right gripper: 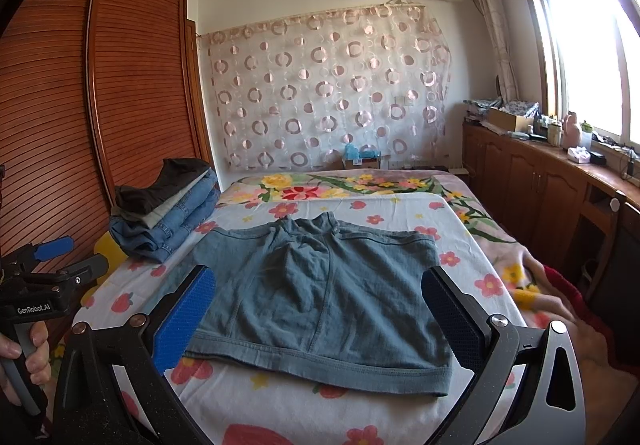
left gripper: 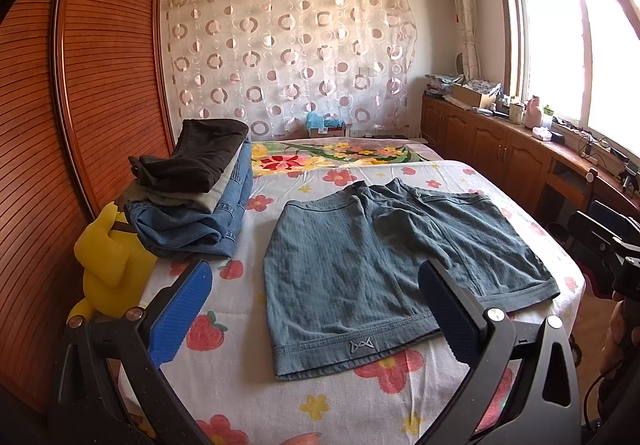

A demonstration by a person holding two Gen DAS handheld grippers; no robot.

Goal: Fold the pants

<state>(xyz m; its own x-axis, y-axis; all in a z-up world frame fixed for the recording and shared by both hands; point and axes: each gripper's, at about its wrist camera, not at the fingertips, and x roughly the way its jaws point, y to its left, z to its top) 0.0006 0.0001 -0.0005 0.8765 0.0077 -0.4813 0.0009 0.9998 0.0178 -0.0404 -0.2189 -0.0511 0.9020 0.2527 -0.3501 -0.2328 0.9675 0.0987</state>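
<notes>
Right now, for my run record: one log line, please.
shorts: flat on bed, unfolded | left gripper: open | right gripper: open | folded stack: beside shorts

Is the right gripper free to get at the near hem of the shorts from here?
Probably yes. The right gripper is open, the shorts lie flat between its fingers, and nothing lies over their near hem.

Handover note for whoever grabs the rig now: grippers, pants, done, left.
Left gripper: open, empty, above the near bed edge.
Right gripper: open, empty, same.
Blue-grey shorts lie spread flat on the floral sheet, legs toward you, unfolded.
Stack of folded clothes sits at the bed's left, by the wardrobe.
Done: shorts laid out. Left: every fold, then probably onto the stack.
</notes>
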